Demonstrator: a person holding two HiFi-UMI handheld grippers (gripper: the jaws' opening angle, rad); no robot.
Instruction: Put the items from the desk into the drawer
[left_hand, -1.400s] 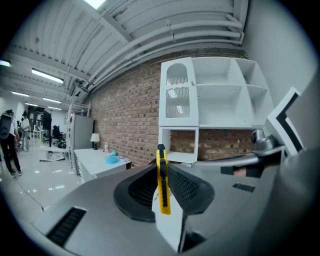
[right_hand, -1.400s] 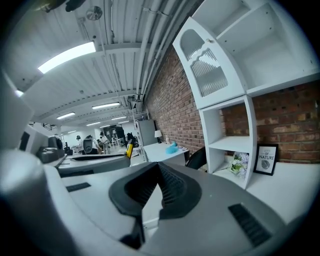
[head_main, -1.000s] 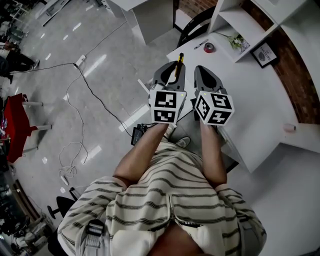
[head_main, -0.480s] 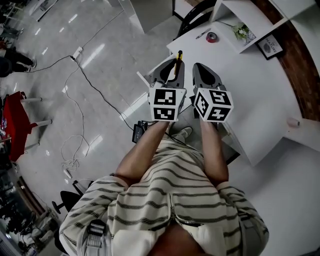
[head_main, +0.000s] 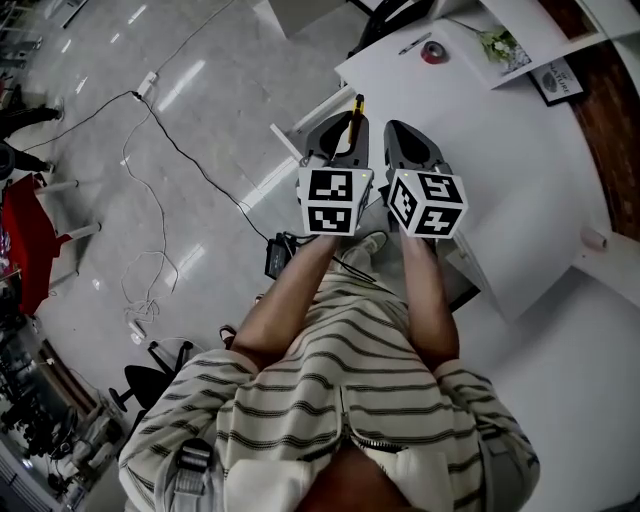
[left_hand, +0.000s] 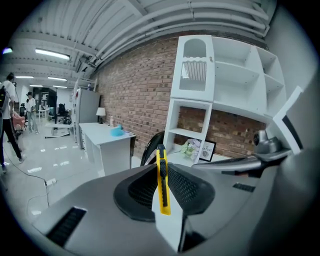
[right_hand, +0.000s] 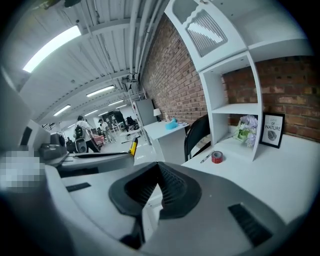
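Observation:
A yellow utility knife (left_hand: 162, 180) stands upright between the jaws of my left gripper (left_hand: 161, 167), which is shut on it. In the head view the knife (head_main: 356, 115) sticks out past my left gripper (head_main: 345, 130) over the white desk's (head_main: 520, 190) near corner. My right gripper (head_main: 402, 135) is close beside it, shut, with nothing between its jaws (right_hand: 158, 169). A red tape roll (right_hand: 216, 157) and a pen (right_hand: 205, 158) lie at the desk's far end. No drawer opening shows clearly.
A white shelf unit on the desk holds a small plant (right_hand: 245, 131) and a framed picture (right_hand: 272, 130). A black chair (right_hand: 196, 134) stands behind the desk's far end. Cables (head_main: 170, 160) and a power brick (head_main: 276, 255) lie on the glossy floor to the left.
Both grippers stay side by side with the knife still held. In the head view the desk and its items have slid up and to the right.

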